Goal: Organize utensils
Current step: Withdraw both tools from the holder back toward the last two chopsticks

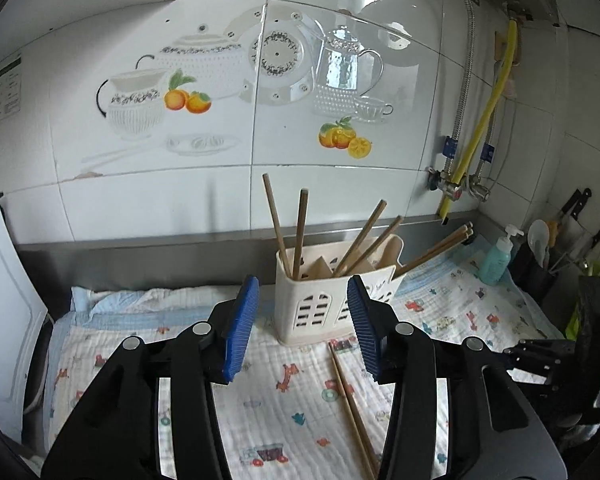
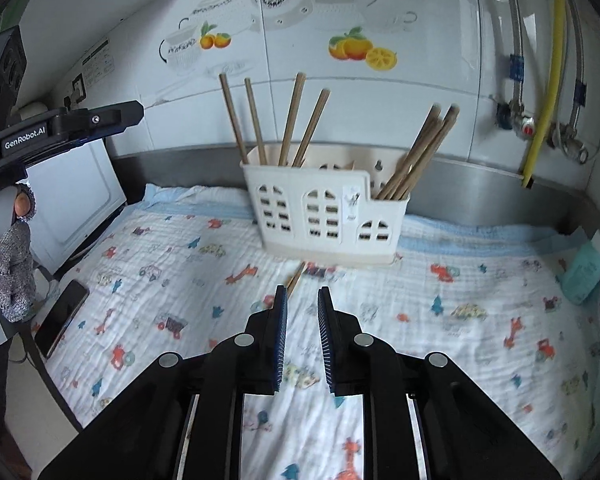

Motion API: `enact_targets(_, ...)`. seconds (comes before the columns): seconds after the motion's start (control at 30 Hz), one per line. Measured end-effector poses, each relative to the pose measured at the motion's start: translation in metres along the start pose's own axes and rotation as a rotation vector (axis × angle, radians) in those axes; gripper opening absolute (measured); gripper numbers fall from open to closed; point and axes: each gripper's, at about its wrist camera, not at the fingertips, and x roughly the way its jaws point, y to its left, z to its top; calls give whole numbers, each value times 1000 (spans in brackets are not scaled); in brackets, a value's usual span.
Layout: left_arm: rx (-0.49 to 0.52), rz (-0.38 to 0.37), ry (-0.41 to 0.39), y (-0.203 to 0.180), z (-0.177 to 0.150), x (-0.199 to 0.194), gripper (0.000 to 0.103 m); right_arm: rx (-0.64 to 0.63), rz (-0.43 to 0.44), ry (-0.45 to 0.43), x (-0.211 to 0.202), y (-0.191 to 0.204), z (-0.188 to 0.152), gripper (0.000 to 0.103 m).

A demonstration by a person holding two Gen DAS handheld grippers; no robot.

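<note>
A white plastic utensil holder (image 1: 324,300) (image 2: 324,212) stands on a patterned cloth near the back wall, with several wooden chopsticks (image 1: 296,236) (image 2: 296,120) upright or leaning in its compartments. A loose pair of chopsticks (image 1: 352,404) lies on the cloth in front of the holder; only its tip (image 2: 295,280) shows in the right wrist view, just past my left finger. My left gripper (image 1: 303,328) is open and empty, above the cloth before the holder. My right gripper (image 2: 302,336) is slightly open and empty, above the cloth.
The patterned cloth (image 1: 284,408) (image 2: 480,340) covers the steel counter. A teal soap bottle (image 1: 498,256) (image 2: 584,272) stands at the right. Knives and a spoon (image 1: 572,232) stand in a rack at far right. A white board (image 2: 76,196) leans at left; a phone (image 2: 60,316) lies at the cloth's left edge.
</note>
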Motion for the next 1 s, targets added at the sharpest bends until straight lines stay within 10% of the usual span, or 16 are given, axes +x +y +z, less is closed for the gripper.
enact_targets(0.37, -98, 156, 45, 39, -82, -27, 76, 66, -6, 96, 43, 42, -65, 16)
enact_targets(1.0, -191, 224, 129, 89, -139, -22, 77, 132, -95, 166, 87, 61, -78, 11)
